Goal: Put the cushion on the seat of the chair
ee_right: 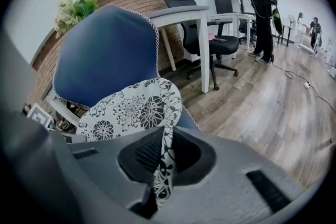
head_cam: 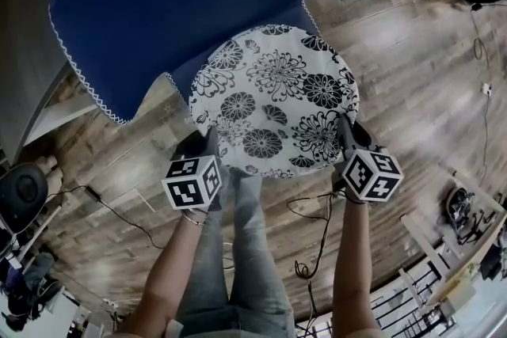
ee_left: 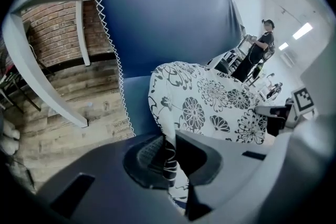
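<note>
A round white cushion (head_cam: 273, 99) printed with black flowers lies flat over the seat of the blue chair (head_cam: 206, 0), whose backrest rises behind it. My left gripper (head_cam: 207, 145) is shut on the cushion's near left rim, and my right gripper (head_cam: 346, 132) is shut on its near right rim. In the left gripper view the cushion (ee_left: 210, 102) runs from the pinched edge out across the blue seat (ee_left: 137, 107). The right gripper view has the cushion's edge (ee_right: 163, 165) clamped between the pads, with the cushion (ee_right: 134, 108) spread toward the backrest (ee_right: 105, 55).
Wood floor (head_cam: 412, 91) surrounds the chair, with black cables (head_cam: 313, 249) trailing near the person's legs (head_cam: 238, 265). A white desk (ee_right: 181, 16) and a black office chair (ee_right: 210, 39) stand behind. A person (ee_right: 261, 2) stands further off. A white table leg (ee_left: 52, 97) sits left of the chair.
</note>
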A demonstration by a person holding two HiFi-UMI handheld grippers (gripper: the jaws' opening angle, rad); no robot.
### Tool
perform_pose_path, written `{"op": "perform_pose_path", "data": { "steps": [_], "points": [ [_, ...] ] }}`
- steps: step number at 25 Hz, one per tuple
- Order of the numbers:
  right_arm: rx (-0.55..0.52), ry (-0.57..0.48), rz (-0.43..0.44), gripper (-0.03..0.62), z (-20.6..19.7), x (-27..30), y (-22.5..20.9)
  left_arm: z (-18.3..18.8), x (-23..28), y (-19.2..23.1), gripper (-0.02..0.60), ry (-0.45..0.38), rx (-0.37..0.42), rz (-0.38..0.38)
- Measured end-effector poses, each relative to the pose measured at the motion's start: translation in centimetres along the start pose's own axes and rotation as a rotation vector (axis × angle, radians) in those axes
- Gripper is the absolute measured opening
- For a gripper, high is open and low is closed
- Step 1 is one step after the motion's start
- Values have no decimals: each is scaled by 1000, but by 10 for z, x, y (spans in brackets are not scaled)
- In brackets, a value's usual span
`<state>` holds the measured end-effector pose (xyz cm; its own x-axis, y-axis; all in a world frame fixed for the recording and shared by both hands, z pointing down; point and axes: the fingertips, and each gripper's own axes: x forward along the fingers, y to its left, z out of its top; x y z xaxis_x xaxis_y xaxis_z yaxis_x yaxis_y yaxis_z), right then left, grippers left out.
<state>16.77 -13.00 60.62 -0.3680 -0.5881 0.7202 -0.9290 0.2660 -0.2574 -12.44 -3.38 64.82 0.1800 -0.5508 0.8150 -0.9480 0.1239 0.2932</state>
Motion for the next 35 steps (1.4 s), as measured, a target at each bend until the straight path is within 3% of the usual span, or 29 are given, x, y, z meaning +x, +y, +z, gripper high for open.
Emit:
{"op": "perform_pose_path", "data": {
  "steps": [15, 22, 35],
  "points": [
    [64, 90, -75, 28, -17, 33, -22, -5, 14, 9, 18, 34, -60, 54],
    [25, 110, -119, 35, -19, 41, -28, -9, 17, 11, 18, 61, -32, 108],
    [47, 131, -155, 71, -25, 47, -40, -11, 28, 14, 20, 104, -32, 172]
  ]
}}
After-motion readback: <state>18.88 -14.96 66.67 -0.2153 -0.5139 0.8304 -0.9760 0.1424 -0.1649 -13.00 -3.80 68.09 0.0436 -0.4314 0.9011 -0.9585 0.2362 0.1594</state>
